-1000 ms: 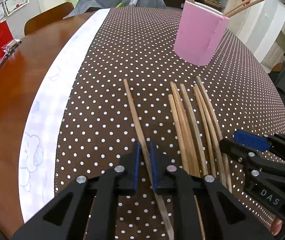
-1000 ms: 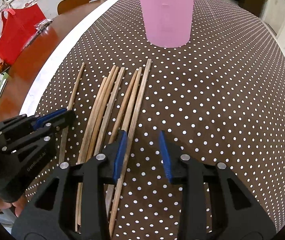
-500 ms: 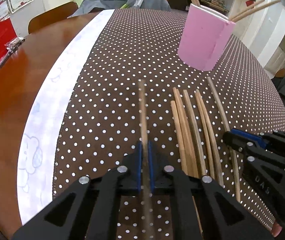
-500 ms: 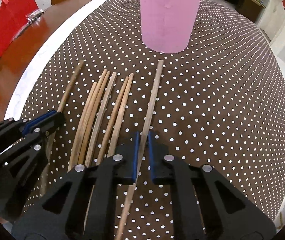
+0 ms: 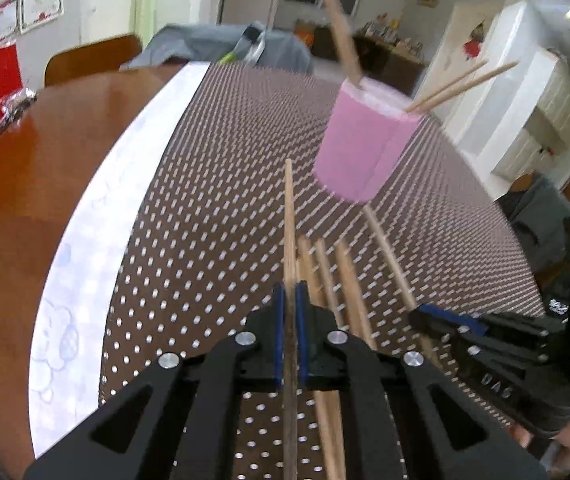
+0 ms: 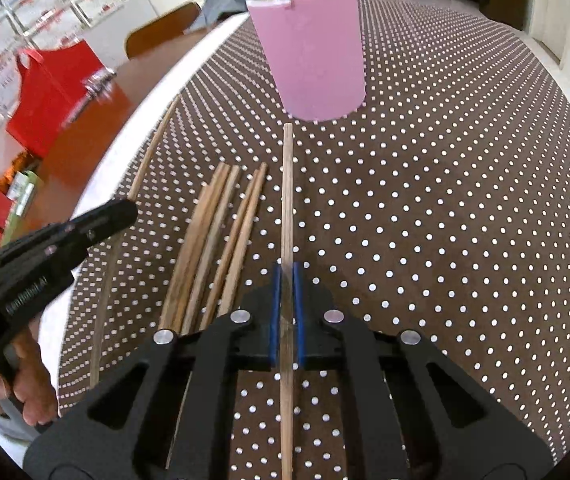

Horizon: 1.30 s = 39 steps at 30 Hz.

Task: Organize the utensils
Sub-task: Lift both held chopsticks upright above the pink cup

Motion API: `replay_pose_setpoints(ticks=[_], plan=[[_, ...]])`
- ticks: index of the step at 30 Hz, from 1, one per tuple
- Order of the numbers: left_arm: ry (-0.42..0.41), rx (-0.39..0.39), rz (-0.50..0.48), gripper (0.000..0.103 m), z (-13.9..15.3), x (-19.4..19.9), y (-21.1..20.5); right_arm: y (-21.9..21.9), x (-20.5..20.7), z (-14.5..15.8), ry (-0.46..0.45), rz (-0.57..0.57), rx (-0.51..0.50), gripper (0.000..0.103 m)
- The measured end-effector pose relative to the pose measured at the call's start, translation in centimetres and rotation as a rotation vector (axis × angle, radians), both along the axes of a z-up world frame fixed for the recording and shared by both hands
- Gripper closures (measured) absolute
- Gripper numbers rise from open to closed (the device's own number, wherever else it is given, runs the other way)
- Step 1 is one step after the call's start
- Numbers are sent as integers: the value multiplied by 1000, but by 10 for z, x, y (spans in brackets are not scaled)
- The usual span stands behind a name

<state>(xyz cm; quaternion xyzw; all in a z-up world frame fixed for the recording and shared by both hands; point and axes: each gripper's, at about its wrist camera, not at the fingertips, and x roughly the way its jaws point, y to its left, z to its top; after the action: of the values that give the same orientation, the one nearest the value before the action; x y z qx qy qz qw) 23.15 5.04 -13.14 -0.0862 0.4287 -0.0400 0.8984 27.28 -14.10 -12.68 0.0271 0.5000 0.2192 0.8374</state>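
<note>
Gripping one slim wooden chopstick (image 5: 290,216) each, left gripper (image 5: 290,308) and right gripper (image 6: 286,280) are clamped; five more chopsticks (image 6: 213,232) lie between them, clear dotted tablecloth (image 6: 445,200) before the pink holder (image 6: 317,52).

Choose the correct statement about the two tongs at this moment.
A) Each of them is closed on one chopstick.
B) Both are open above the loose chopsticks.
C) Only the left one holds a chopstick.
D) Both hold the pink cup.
A: the left tongs pinch one chopstick, and the right tongs pinch another chopstick.
</note>
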Motion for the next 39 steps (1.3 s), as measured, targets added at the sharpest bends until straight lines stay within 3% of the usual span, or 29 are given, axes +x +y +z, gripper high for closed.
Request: replay_pose_setpoints(ticks=[5, 15, 21, 30, 39], plan=[[-127, -29, -49, 97, 32, -10, -11, -22, -15, 26, -78, 3, 110, 96], [-387, -74, -120, 97, 89, -5, -34, -66, -30, 104, -365, -18, 337, 96], [-583, -97, -117, 97, 118, 9, -39, -81, -12, 134, -551, -97, 381, 96], [-783, -184, -67, 97, 130, 57, -36, -60, 22, 138, -790, -197, 437, 96], [-862, -249, -7, 97, 118, 110, -27, -41, 65, 123, -892, -291, 448, 96]])
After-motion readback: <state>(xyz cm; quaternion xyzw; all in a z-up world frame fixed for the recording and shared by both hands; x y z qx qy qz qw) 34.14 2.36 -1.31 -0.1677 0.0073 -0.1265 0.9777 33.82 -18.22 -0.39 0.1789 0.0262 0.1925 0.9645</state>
